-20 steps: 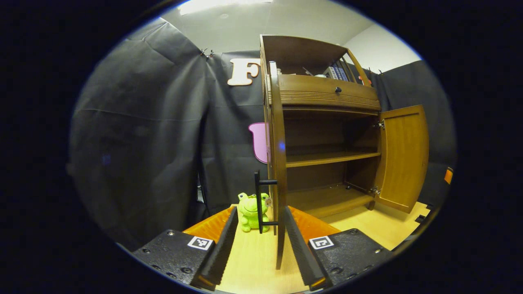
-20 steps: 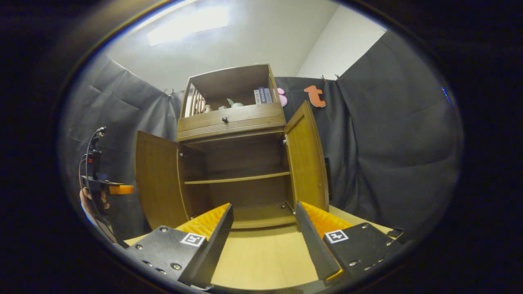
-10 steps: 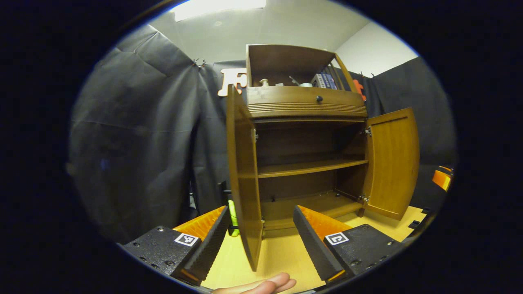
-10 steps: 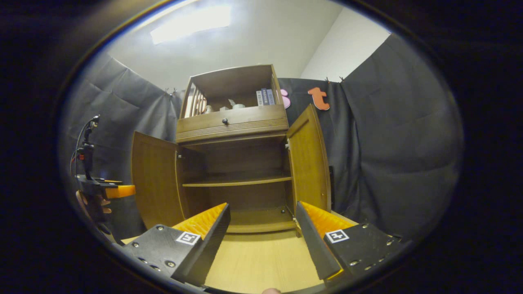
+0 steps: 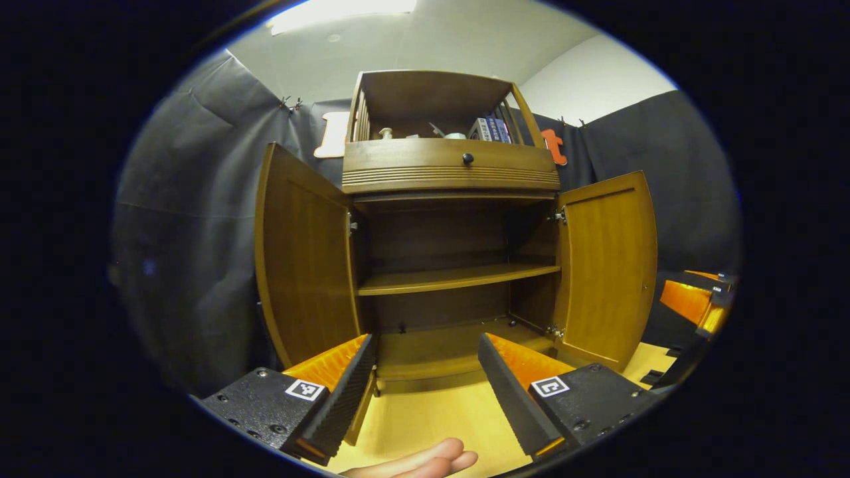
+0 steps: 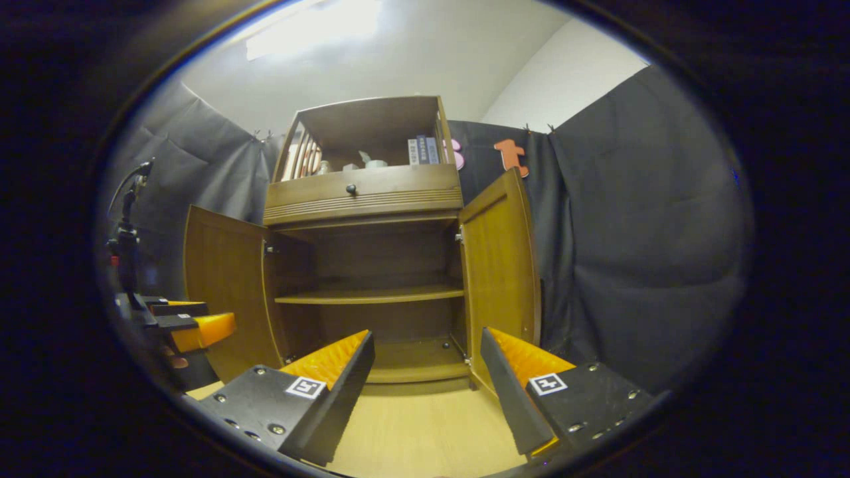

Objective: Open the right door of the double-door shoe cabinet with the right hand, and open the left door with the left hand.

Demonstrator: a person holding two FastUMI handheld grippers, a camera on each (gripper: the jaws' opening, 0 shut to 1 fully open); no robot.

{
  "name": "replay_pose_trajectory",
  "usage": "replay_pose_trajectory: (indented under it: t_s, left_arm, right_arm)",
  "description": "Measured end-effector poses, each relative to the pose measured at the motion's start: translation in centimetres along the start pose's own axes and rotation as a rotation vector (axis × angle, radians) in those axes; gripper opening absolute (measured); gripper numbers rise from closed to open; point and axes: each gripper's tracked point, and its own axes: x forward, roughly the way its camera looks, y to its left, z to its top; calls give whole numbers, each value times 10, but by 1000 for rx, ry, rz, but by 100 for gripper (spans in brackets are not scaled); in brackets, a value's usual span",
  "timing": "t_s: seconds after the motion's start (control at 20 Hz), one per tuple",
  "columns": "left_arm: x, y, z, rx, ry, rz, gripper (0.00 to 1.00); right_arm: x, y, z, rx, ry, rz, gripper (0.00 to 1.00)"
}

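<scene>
Shoe cabinet (image 5: 451,172) stands on the worktop (image 5: 431,418) ahead in my left gripper view, left door (image 5: 302,255) and right door (image 5: 607,262) both swung out. My left tool (image 5: 425,372) gapes wide, holding nothing. Right gripper view: same cabinet, doors apart, middle shelf (image 6: 372,295) bare; my right tool (image 6: 428,368) also wide, empty.

Bright ceiling light (image 5: 342,6) glares overhead; fisheye edges bend, cabinet interior (image 5: 438,232) shadowed.

both views low, tilted upward, near – sharing the open shoe cabinet (image 5: 451,172) (image 6: 362,192)
</scene>
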Motion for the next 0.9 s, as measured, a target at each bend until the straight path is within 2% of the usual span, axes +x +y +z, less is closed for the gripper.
replay_pose_trajectory:
  t_s: [0.2,0.25,0.35,0.4,0.45,0.5,0.55,0.75,0.9]
  left_arm:
    - [13,-19,-16,-3,53,29,97]
    - [17,-20,-20,5,65,50,99]
    - [22,-26,-19,21,56,67,97]
    - [24,-31,-19,28,51,64,100]
    - [27,-35,-19,37,45,62,99]
    - [28,-35,-20,40,48,69,97]
    - [29,-37,-20,42,48,73,99]
    - [33,-47,-10,-22,-4,77,97]
    - [34,-60,-19,-40,13,49,98]
  right_arm:
    - [-4,16,-1,-53,7,36,94]
    - [-7,15,3,-56,-6,24,94]
    - [-15,12,8,-54,-27,10,96]
    - [-21,18,6,-59,-27,23,94]
    - [-26,22,5,-65,-25,38,96]
    - [-30,23,5,-76,-25,44,94]
    - [-35,24,5,-89,-25,45,95]
    - [-51,25,10,-114,-40,58,95]
    - [-60,17,14,-103,-58,55,95]
